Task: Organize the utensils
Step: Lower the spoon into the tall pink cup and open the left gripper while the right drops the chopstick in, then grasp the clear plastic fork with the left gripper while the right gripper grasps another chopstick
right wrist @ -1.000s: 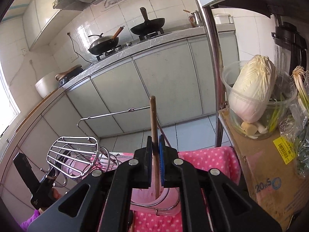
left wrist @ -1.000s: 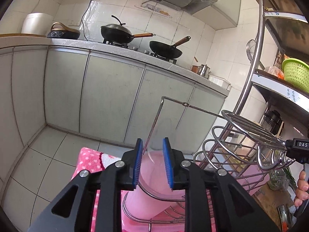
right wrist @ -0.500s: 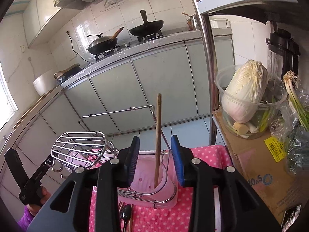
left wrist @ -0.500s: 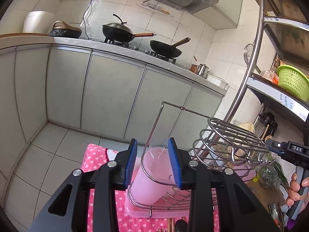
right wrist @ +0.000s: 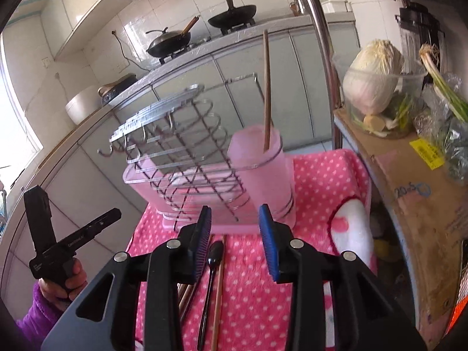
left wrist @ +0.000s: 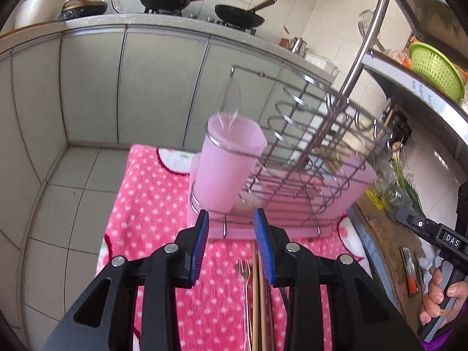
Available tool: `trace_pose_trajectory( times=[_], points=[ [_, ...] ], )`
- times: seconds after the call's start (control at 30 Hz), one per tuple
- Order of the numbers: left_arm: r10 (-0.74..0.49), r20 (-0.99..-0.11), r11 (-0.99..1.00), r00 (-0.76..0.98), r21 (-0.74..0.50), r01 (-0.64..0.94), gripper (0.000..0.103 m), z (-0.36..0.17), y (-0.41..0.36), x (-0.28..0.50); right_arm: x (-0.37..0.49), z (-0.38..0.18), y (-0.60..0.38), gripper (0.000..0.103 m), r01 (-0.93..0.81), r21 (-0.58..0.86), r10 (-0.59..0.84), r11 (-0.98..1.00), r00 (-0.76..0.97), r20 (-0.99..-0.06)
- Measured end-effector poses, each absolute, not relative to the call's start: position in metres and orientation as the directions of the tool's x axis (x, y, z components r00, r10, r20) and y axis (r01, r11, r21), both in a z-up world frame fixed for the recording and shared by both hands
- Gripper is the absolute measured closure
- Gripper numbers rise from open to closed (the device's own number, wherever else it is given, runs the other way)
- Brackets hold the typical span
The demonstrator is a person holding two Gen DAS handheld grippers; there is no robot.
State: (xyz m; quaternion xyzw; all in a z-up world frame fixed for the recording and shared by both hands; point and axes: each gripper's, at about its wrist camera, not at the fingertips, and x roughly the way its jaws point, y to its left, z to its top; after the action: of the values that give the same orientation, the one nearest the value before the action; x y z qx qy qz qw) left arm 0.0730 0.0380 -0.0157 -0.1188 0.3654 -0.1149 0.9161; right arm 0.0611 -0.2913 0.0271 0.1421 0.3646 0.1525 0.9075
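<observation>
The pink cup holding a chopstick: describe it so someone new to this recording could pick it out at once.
Start at the wire dish rack standing on the pink polka-dot towel. The pink cup sits in a wire ring at the rack's right end in the right wrist view. It alone holds an upright wooden chopstick; the other utensils lie flat on the towel.

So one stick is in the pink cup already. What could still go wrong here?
The lone chopstick leans in the pink cup, so a bump might tip it out. The right tool, open, hangs above the black spoon and loose chopsticks lying close together; it may pinch two at once.
</observation>
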Motion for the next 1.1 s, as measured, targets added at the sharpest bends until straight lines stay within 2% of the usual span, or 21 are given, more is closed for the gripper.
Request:
trace_pose_trajectory(
  times=[0.17,0.3,0.53,0.67,0.77,1.1],
  points=[
    [-0.357,-0.759,0.931,0.544,-0.338,0.139,0.075,-0.057,0.019,0.078,0.052,-0.013,-0.278,0.069,-0.178,0.401,0.421,0.899,0.603,-0.677],
    [-0.379,-0.817,0.924,0.435,-0.357,0.134,0.076,-0.083,0.003,0.090,0.049,-0.032,-0.275,0.069,-0.171,0.437,0.452,0.883,0.560,-0.694],
    [-0.293,-0.891,0.956,0.346,-0.267,0.122,0.076,-0.115,-0.021,0.112,0.050,-0.048,-0.277,0.069,-0.162,0.467,0.476,0.870,0.526,-0.705],
    [-0.280,-0.901,0.960,0.332,-0.259,0.108,0.077,-0.128,-0.027,0.119,0.052,-0.060,-0.276,0.069,-0.152,0.494,0.499,0.856,0.495,-0.711],
    [-0.293,-0.894,0.956,0.337,-0.269,0.119,0.090,-0.129,-0.030,0.121,0.053,-0.067,-0.271,0.069,-0.153,0.508,0.514,0.848,0.471,-0.717],
    [-0.347,-0.867,0.937,0.357,-0.331,0.108,0.090,-0.115,-0.016,0.120,0.056,-0.087,-0.243,0.070,-0.168,0.497,0.519,0.852,0.408,-0.751]
  ],
)
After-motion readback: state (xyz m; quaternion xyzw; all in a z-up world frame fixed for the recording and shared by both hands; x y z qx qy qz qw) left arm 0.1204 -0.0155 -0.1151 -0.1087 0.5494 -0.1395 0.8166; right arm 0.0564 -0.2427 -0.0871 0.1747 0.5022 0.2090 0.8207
